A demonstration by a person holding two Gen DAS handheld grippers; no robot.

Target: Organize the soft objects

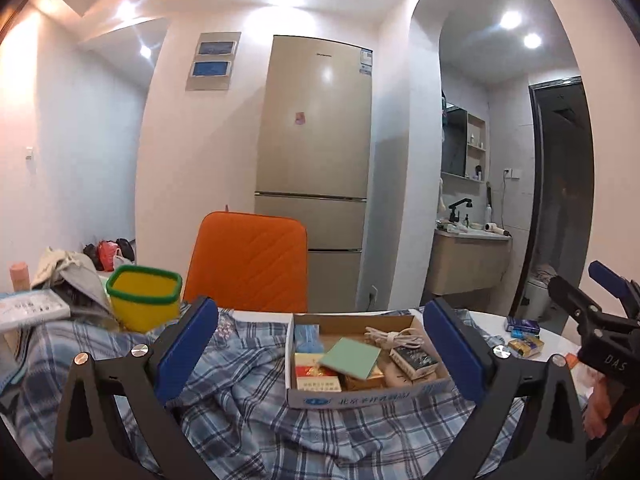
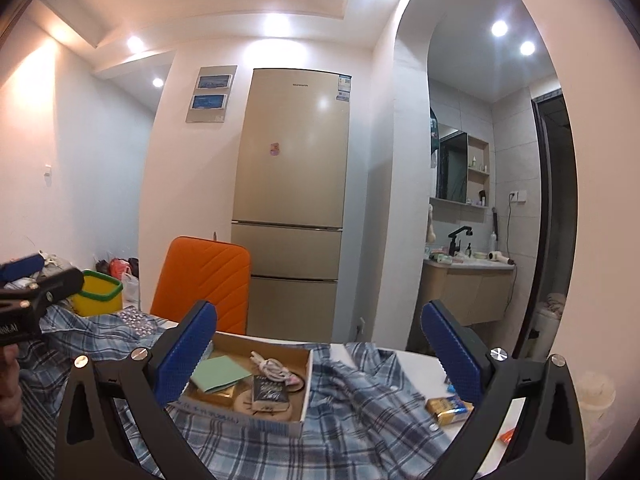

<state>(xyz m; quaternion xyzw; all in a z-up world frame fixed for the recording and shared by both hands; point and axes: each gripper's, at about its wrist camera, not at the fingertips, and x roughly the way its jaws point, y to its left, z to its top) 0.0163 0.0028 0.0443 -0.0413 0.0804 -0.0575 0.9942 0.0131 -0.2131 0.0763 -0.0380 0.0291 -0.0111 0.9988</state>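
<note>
Both claws, left claw (image 1: 316,344) and right claw (image 2: 320,348), are hovering wide open and empty above the plaid shirt (image 1: 248,404) sprawling left-to-right across the tabletop (image 2: 412,358) under the cardboard box (image 1: 362,394), equally near.

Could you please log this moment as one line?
left gripper: open | right gripper: open | blue plaid cloth shirt: ungrasped, under cardboard box

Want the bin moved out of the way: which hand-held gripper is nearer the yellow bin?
Left. The left hand-held gripper sits just right of the yellow bin; the right hand-held gripper is farther right.
</note>
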